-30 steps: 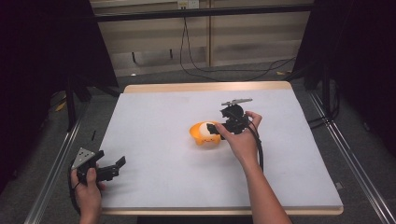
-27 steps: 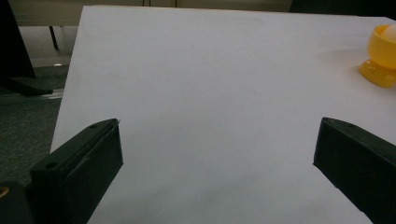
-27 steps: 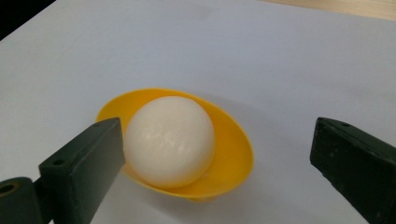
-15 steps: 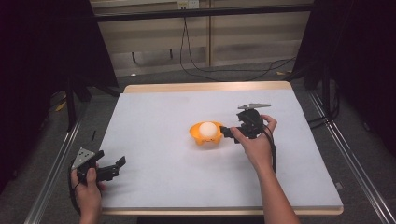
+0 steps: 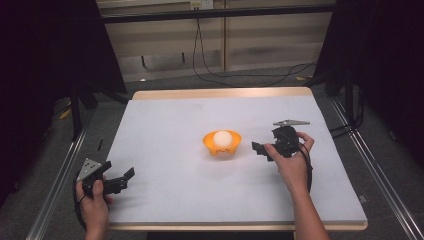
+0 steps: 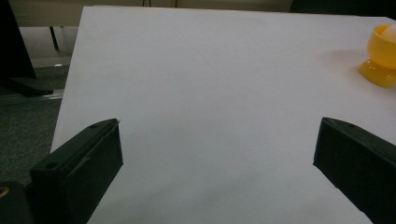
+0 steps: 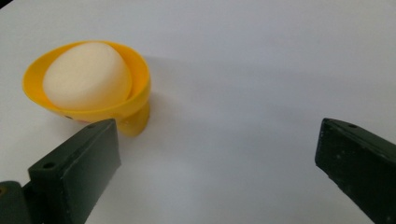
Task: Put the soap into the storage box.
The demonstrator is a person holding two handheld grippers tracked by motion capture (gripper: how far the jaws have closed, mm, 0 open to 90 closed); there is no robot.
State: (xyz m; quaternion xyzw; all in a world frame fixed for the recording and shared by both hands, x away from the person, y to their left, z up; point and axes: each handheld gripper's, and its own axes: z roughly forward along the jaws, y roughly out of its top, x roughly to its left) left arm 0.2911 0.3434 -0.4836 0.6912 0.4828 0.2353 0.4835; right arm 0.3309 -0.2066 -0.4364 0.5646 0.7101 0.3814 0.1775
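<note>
Since a second ago my right tongs [image 5: 261, 149] have drawn back to the right, off the orange cup [image 5: 222, 142], which was tipped on its side against them and now stands upright near the middle of the desk [image 5: 165, 125]. Half a second ago those tongs were just beside the cup; now they sit near it, with bare desk between.

From my right tongs' own view the cup [image 7: 93, 86] appears at the upper left, past the left jaw. It is a smooth, glossy orange-yellow plastic cup with a rounded bowl on a short foot, leaning across that view (the camera is turned with my hand). A matte, cream-white egg [image 7: 86, 77] fills the bowl and rises above its rim. In the high view the egg [image 5: 222, 137] shows as a pale dome inside the orange rim.

My right tongs [image 7: 217, 154] gape wide and grip nothing.

My left tongs [image 5: 122, 179] rest at the near left corner of the desk, where they were before, well apart from the cup. Their jaws are spread wide with nothing between them [image 6: 217, 154]. From their view the cup [image 6: 380, 56] stands far off at the right edge.
</note>
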